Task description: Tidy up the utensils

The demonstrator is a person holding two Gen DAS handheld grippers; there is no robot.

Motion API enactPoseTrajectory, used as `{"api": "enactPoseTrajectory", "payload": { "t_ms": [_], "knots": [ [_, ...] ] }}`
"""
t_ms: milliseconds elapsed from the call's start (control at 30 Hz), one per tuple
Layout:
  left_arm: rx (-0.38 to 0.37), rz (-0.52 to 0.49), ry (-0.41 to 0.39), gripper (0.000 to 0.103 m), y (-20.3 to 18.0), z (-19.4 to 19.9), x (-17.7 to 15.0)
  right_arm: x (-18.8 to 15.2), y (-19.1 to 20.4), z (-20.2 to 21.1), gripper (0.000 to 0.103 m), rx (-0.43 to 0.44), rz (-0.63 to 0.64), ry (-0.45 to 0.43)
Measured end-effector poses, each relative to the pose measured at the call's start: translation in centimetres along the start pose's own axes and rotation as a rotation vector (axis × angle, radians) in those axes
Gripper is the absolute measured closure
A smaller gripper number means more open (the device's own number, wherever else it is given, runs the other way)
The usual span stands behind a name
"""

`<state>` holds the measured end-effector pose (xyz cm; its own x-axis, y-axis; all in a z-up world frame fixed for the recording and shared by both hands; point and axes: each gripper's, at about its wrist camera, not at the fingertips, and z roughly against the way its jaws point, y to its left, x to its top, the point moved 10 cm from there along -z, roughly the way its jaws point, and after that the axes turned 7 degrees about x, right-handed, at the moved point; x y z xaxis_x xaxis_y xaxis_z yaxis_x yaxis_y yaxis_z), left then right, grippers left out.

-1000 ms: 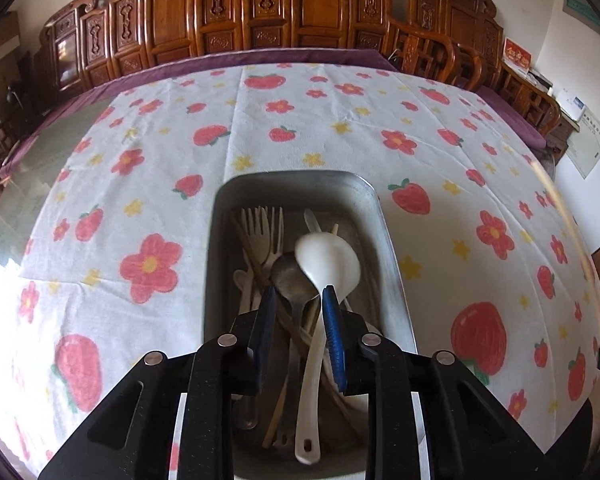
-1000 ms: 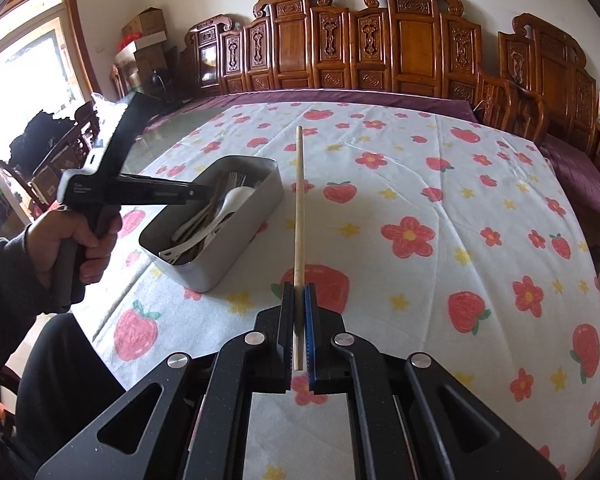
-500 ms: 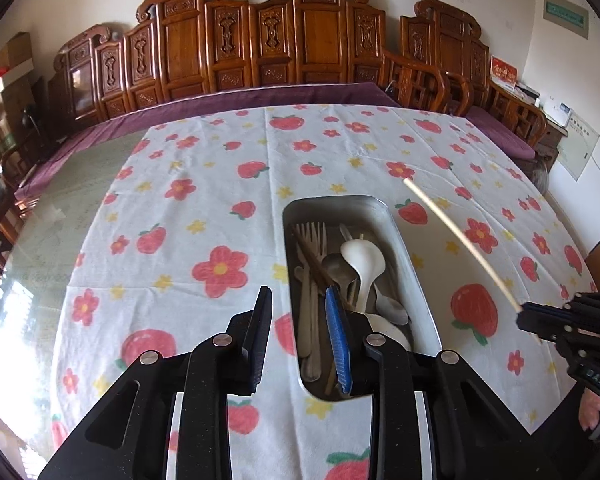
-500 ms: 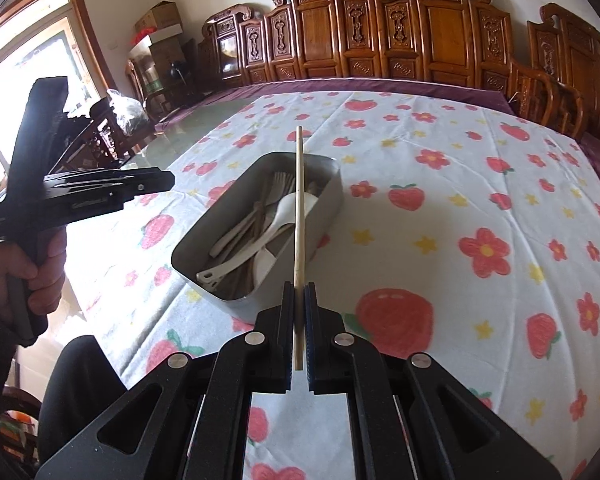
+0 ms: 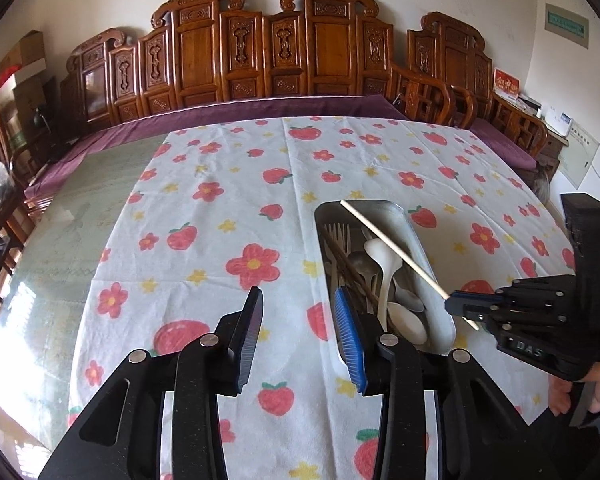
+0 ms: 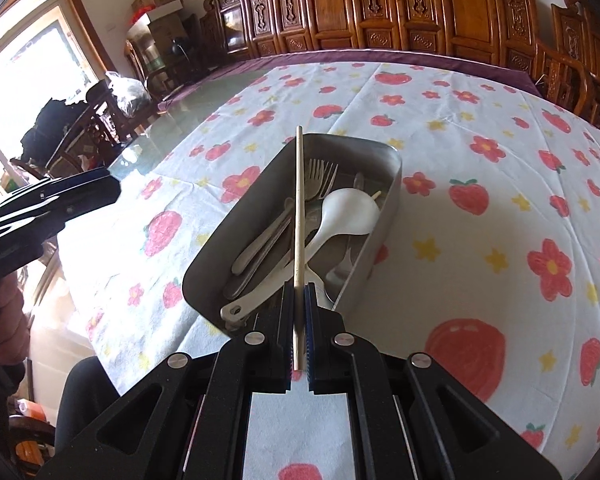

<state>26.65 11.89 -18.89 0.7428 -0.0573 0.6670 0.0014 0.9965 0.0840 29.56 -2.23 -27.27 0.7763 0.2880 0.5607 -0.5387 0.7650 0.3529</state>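
Observation:
A metal tray (image 5: 396, 210) on the strawberry tablecloth holds forks (image 6: 320, 176), white spoons (image 6: 350, 212), metal spoons and dark chopsticks. My right gripper (image 6: 299, 296) is shut on a pale wooden chopstick (image 6: 298, 200), which points forward and hangs over the tray. The left wrist view shows that gripper (image 5: 452, 305) at the tray's right side, the chopstick (image 5: 388, 244) slanting across the tray. My left gripper (image 5: 298, 312) hovers over the cloth left of the tray. Its jaws are opening, with nothing between them. It shows at the left edge (image 6: 114, 188) of the right wrist view.
The tablecloth (image 5: 260, 184) covers most of a glass-topped table (image 5: 80, 232), which is bare at the left. Carved wooden chairs (image 5: 324, 48) line the far side. A person's hand (image 5: 592, 392) grips the right tool. A purple cloth (image 5: 260, 108) edges the back.
My left gripper pulled back from over the tray to its left, rose, and its jaws widened. My right gripper carried the chopstick sideways until it came over the tray.

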Motion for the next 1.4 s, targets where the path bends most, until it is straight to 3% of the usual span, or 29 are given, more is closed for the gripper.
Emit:
{"api": "enactPoseTrajectory", "payload": {
  "t_ms": [267, 500, 733, 900, 1033, 1100, 1133, 1167, 1267, 1400],
  "knots": [
    [0.004, 0.008, -0.002, 0.068, 1.1, 0.5, -0.3, 1.3, -0.2, -2.9, 0.097, -0.067, -0.009, 0.044],
    [0.004, 0.010, 0.001, 0.068, 1.4, 0.5, -0.4, 1.0, -0.2, -4.2, 0.096, -0.050, -0.038, 0.055],
    [0.000, 0.009, 0.002, 0.067, 0.9, 0.7, -0.6, 1.0, 0.5, -2.7, 0.095, -0.030, -0.007, 0.012],
    [-0.008, 0.005, -0.008, 0.057, -0.9, 1.3, -0.4, 1.2, 1.0, 1.4, 0.095, -0.040, 0.016, -0.077],
    [-0.004, -0.011, -0.026, 0.037, -2.7, 2.2, -0.1, 1.1, 0.7, 5.4, 0.074, -0.075, 0.025, -0.156],
    [0.002, -0.012, -0.032, 0.024, -3.6, 2.7, -0.1, 0.8, 0.3, 7.4, 0.060, -0.103, 0.025, -0.190],
    [0.003, -0.010, -0.034, 0.019, -4.0, 2.9, -0.2, 0.5, 0.0, 8.4, 0.049, -0.117, 0.021, -0.208],
    [0.002, -0.007, -0.033, 0.017, -4.5, 3.1, -0.3, 0.3, -0.3, 9.2, 0.038, -0.128, 0.016, -0.221],
    [0.003, -0.006, -0.022, 0.011, -5.9, 3.6, -0.7, -0.5, -1.3, 11.9, 0.020, -0.171, -0.008, -0.258],
    [0.018, -0.015, -0.034, 0.009, -7.6, 4.7, -1.1, -2.1, -2.6, 15.5, 0.006, -0.230, -0.035, -0.309]
  ]
}}
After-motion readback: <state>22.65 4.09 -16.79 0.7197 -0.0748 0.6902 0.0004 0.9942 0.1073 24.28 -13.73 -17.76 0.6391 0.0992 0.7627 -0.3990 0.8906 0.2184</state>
